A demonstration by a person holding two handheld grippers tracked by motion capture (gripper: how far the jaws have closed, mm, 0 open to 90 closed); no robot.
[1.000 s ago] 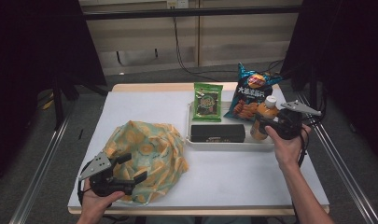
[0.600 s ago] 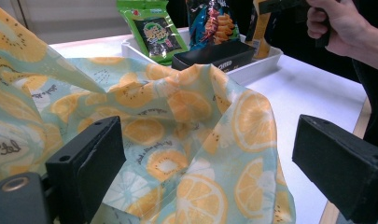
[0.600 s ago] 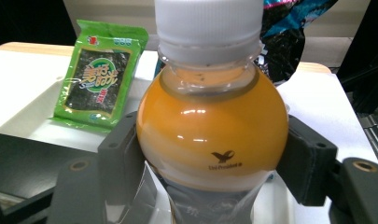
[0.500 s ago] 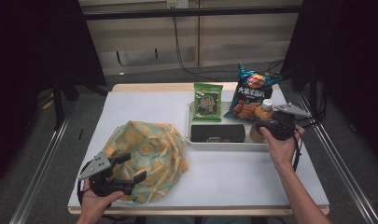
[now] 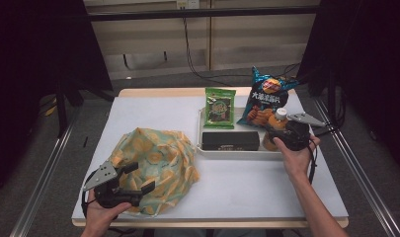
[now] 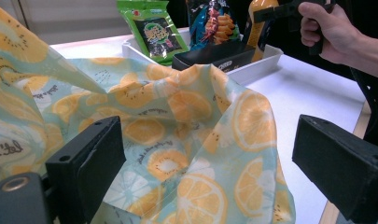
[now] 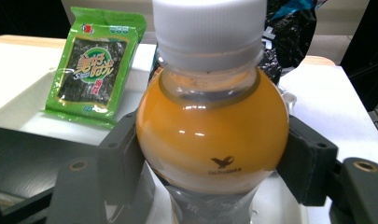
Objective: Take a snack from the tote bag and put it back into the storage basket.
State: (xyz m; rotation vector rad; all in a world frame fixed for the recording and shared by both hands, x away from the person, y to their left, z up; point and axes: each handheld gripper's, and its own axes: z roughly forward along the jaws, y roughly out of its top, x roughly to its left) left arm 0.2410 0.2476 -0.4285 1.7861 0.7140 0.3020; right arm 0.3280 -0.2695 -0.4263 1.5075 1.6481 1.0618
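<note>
A white table (image 5: pixel 153 113) stands before a pale panelled wall (image 5: pixel 153 44), flanked by black curtains (image 5: pixel 34 54).

My bottle (image 7: pixel 212 135) is clear glossy plastic with a smooth white cap. The lemon-print bag (image 5: pixel 155 163) looks like soft, matt cloth, crumpled. The seaweed packet (image 7: pixel 95 65) is shiny film; the tray (image 5: pixel 237 154) smooth white plastic.

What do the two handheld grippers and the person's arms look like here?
Both the left gripper and the right gripper are black, each topped by a grey three-cornered plate, with blocky black jaws showing round screw holes. A black cable trails from each. The forearms are bare, with no sleeves in view.
</note>
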